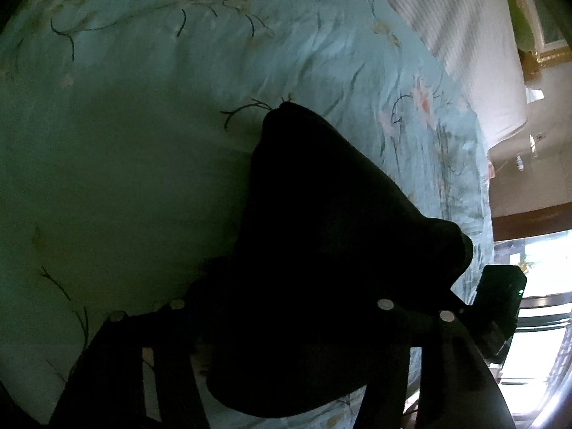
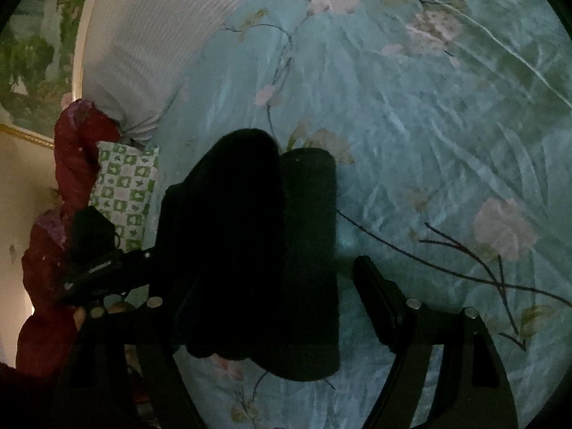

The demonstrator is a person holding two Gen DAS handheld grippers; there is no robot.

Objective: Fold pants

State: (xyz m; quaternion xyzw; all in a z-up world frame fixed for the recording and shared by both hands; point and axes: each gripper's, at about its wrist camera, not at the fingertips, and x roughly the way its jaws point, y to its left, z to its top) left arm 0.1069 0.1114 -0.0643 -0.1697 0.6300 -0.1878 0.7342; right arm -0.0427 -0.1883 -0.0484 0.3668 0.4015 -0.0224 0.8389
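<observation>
A: Where do the pants (image 2: 264, 250) lie, and which way do they run?

B: They lie on the bed (image 2: 429, 125), folded into a dark bundle. In the right wrist view the bundle's long axis runs from the near edge of the picture up and away, toward the striped pillow (image 2: 143, 43). In the left wrist view the same bundle (image 1: 329, 250) narrows to a point aimed up the floral sheet (image 1: 143, 143).

A: And the grippers?

B: The right gripper (image 2: 268, 275) has its jaws apart. Its right finger (image 2: 379, 296) stands clear of the cloth, with sheet showing between them. The left finger is lost against the black fabric, so whether it touches cannot be told. The left gripper (image 1: 321, 307) straddles the bundle; the cloth fills the space between its fingers, but the picture is too dark to tell whether the pads press on it.

A: Any containers?

B: None can be made out. Beside the pillow sit a green checked cushion (image 2: 125, 182) and a red garment (image 2: 71, 164).

A: What is hard to read?

B: The pants are almost pure black, so folds, waistband and hems do not show. The near end of the bundle is hidden behind the gripper frames.
</observation>
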